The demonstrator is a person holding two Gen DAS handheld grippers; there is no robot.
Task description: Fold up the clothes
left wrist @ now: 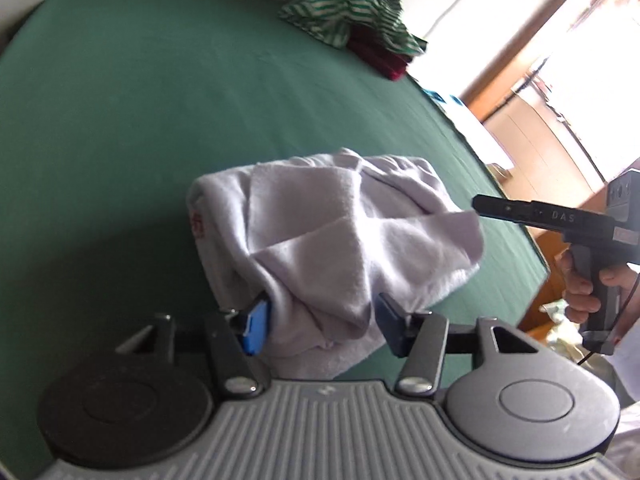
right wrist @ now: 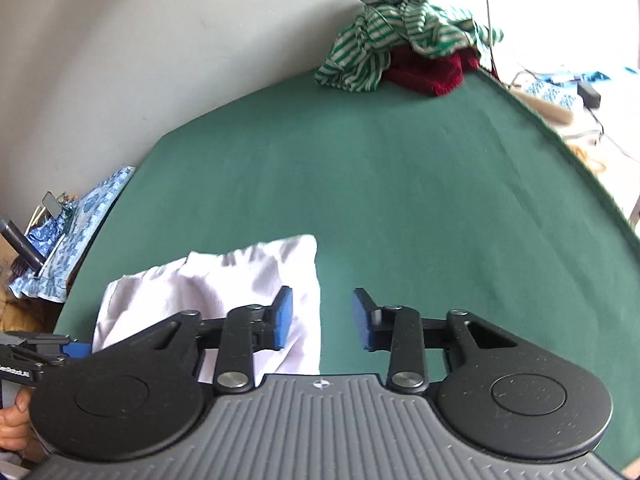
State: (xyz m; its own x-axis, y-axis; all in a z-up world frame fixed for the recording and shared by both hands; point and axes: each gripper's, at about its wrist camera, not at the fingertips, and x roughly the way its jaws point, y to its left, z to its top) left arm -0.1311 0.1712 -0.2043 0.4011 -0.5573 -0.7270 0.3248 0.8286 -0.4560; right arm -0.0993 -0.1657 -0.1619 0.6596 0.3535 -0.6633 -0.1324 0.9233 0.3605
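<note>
A white garment (left wrist: 332, 236), folded into a thick bundle, lies on the green bed sheet (left wrist: 132, 104). My left gripper (left wrist: 323, 326) straddles its near end: the bunched cloth fills the gap and both blue pads (left wrist: 256, 328) press on it. My right gripper (left wrist: 480, 205) comes in from the right, held by a hand (left wrist: 580, 292), its tip just off the bundle's right corner. In the right wrist view my right gripper (right wrist: 322, 318) stands open with nothing between its fingers. Its left finger hovers over the edge of the white garment (right wrist: 200, 284).
A green-and-white striped garment (right wrist: 384, 32) lies crumpled on a dark red one (right wrist: 428, 72) at the bed's far corner. A blue patterned cloth (right wrist: 76, 224) with small items sits off the left edge. Cables and a power strip (right wrist: 548, 108) lie beyond the right edge.
</note>
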